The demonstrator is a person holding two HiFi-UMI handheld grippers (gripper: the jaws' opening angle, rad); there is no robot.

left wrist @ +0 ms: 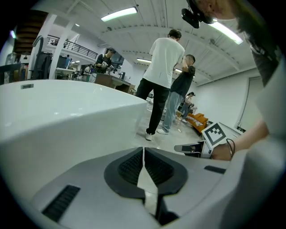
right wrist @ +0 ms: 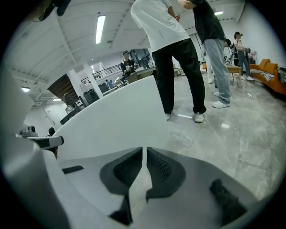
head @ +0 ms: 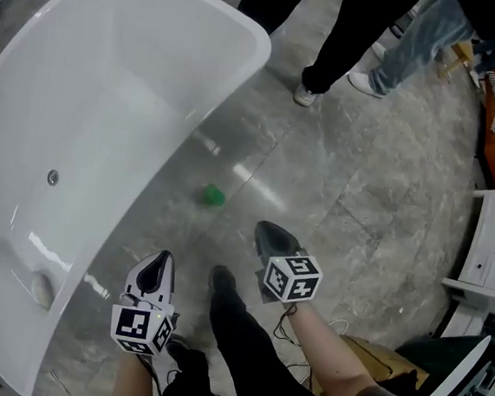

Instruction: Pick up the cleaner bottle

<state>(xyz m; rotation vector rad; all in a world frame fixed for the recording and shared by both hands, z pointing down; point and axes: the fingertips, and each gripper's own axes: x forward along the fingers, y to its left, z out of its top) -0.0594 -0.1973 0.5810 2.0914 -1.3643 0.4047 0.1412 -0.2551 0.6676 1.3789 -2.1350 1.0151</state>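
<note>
Presently the left gripper point(head: 163, 261) and right gripper point(head: 266, 234) are both closed tight and empty, the green cleaner bottle point(head: 213, 196) standing on the floor point(head: 360, 204) just ahead, between them, beside the bathtub point(head: 110, 92).

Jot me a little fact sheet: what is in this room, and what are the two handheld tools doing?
Place: grey floor beside a white bathtub
On the floor: small green object, too small to identify
Left gripper: jaws together, holding nothing
Right gripper: jaws together, holding nothing
Bystanders: two pairs of legs beyond the bathtub
</note>
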